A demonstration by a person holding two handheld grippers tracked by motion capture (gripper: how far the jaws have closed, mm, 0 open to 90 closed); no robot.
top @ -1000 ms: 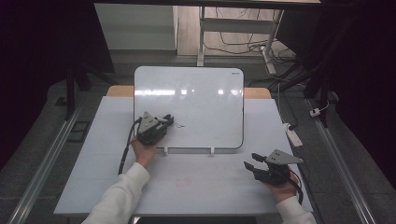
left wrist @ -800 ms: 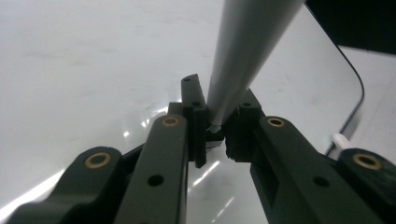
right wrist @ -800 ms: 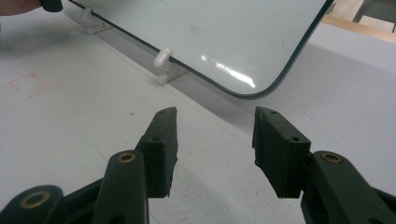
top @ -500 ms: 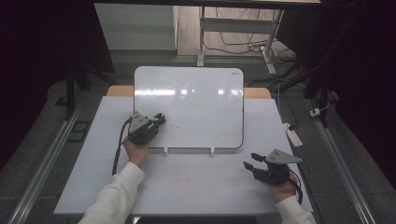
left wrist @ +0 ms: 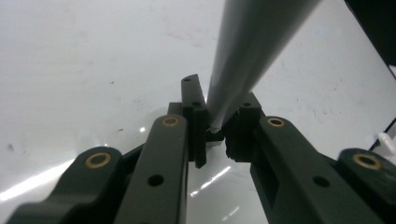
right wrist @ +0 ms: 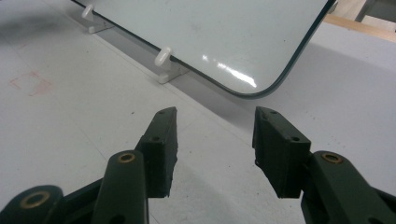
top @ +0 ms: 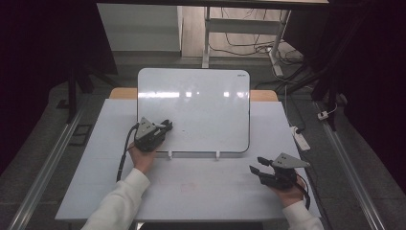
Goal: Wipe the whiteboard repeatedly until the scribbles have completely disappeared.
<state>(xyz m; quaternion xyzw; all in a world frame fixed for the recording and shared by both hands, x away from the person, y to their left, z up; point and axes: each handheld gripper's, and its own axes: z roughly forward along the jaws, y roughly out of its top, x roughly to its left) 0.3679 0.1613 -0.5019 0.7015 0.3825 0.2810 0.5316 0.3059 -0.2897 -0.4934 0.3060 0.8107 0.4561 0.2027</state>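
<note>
A white whiteboard (top: 201, 105) lies on the white table (top: 210, 191). My left gripper (top: 166, 126) is over the board's lower left part, shut on a grey marker (left wrist: 247, 42). In the left gripper view the left gripper (left wrist: 215, 128) clamps the marker's lower end, and its barrel rises toward the camera above the glossy board (left wrist: 84, 60). My right gripper (top: 256, 166) rests on the table at the front right, off the board, jaws apart. In the right gripper view the right gripper (right wrist: 215, 140) is open with nothing between its pads, facing the board's rounded corner (right wrist: 261, 86).
Two white clips (top: 170, 154) (top: 217, 154) hold the board's near edge; one shows as a clip (right wrist: 163, 63) ahead of the right jaws. A faint red mark (top: 187, 186) is on the table. A white power strip (top: 300, 139) lies past the table's right edge.
My left gripper has shifted a little to the left over the board's lower left part, marker still in its jaws. The right gripper has stayed put.
</note>
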